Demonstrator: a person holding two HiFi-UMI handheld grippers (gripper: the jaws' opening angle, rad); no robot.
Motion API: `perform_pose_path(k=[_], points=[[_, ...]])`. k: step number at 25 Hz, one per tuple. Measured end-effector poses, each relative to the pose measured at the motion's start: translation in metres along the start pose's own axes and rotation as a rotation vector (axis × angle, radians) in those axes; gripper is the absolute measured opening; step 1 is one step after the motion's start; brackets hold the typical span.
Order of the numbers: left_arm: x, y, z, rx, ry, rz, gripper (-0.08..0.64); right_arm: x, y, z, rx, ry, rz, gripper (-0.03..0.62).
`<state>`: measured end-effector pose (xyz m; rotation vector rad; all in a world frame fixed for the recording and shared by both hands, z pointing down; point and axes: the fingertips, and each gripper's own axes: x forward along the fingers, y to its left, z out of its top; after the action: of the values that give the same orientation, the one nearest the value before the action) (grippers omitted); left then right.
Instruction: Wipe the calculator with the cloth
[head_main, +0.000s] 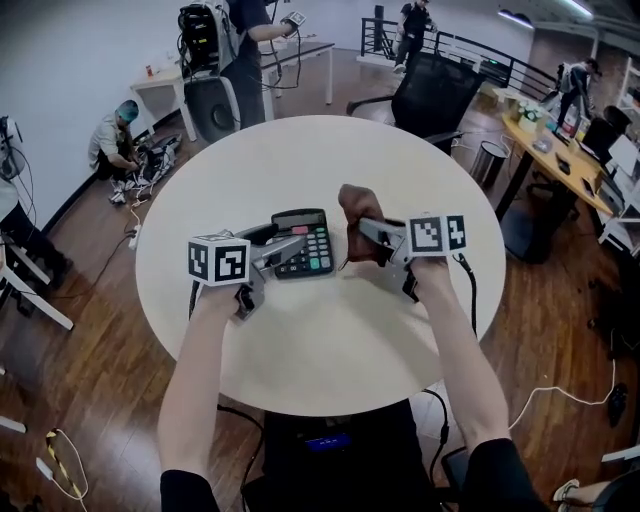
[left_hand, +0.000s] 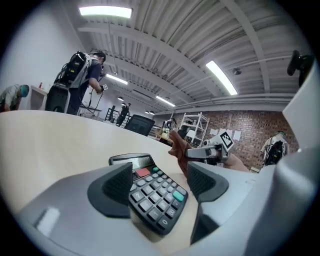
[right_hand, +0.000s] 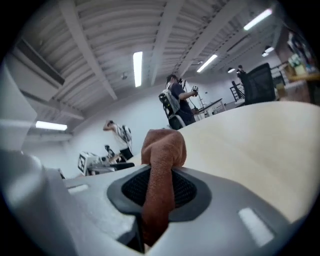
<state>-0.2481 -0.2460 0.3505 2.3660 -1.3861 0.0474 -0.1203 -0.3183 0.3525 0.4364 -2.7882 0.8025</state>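
Note:
A black calculator (head_main: 305, 240) with a red key and green keys lies flat in the middle of the round white table (head_main: 330, 340). My left gripper (head_main: 290, 250) comes at it from the lower left. In the left gripper view its jaws stand open, with the calculator's near end (left_hand: 150, 192) between them. My right gripper (head_main: 375, 235) is just to the right of the calculator and is shut on a brown cloth (head_main: 358, 215). The cloth (right_hand: 160, 165) sticks up in a bunch from between the jaws, beside the calculator's right edge.
A black office chair (head_main: 435, 90) stands at the table's far side. A person (head_main: 115, 140) crouches on the floor at the left by cables. Another person (head_main: 245, 40) stands by a white desk at the back. A wooden desk (head_main: 560, 160) lies to the right.

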Motion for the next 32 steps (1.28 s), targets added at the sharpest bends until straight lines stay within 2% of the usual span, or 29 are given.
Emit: perform_pose_path(k=[3, 5, 8, 12, 17, 21, 24, 28, 32], points=[[-0.030, -0.017, 0.004, -0.056, -0.090, -0.030, 0.335, -0.052, 0.015, 0.003, 0.216, -0.165, 0.168, 0.087], [-0.051, -0.034, 0.009, -0.114, -0.168, -0.075, 0.307, -0.085, 0.028, -0.001, 0.314, -0.241, 0.262, 0.087], [-0.083, -0.072, 0.013, -0.195, -0.263, -0.178, 0.302, -0.124, 0.058, -0.014, 0.380, -0.290, 0.408, 0.087], [-0.118, -0.121, 0.004, -0.272, -0.369, -0.298, 0.299, -0.166, 0.101, -0.040, 0.402, -0.306, 0.556, 0.087], [-0.135, -0.155, -0.013, -0.382, -0.457, -0.383, 0.276, -0.199, 0.123, -0.079, 0.414, -0.348, 0.604, 0.087], [-0.135, -0.173, -0.028, -0.469, -0.480, -0.386, 0.251, -0.202, 0.139, -0.089, 0.397, -0.386, 0.607, 0.087], [-0.137, -0.185, -0.033, -0.458, -0.474, -0.365, 0.241, -0.198, 0.153, -0.093, 0.368, -0.397, 0.617, 0.087], [-0.145, -0.200, -0.042, -0.400, -0.459, -0.324, 0.238, -0.200, 0.171, -0.093, 0.337, -0.412, 0.635, 0.087], [-0.152, -0.212, -0.042, -0.405, -0.467, -0.317, 0.236, -0.209, 0.191, -0.091, 0.279, -0.425, 0.655, 0.087]])
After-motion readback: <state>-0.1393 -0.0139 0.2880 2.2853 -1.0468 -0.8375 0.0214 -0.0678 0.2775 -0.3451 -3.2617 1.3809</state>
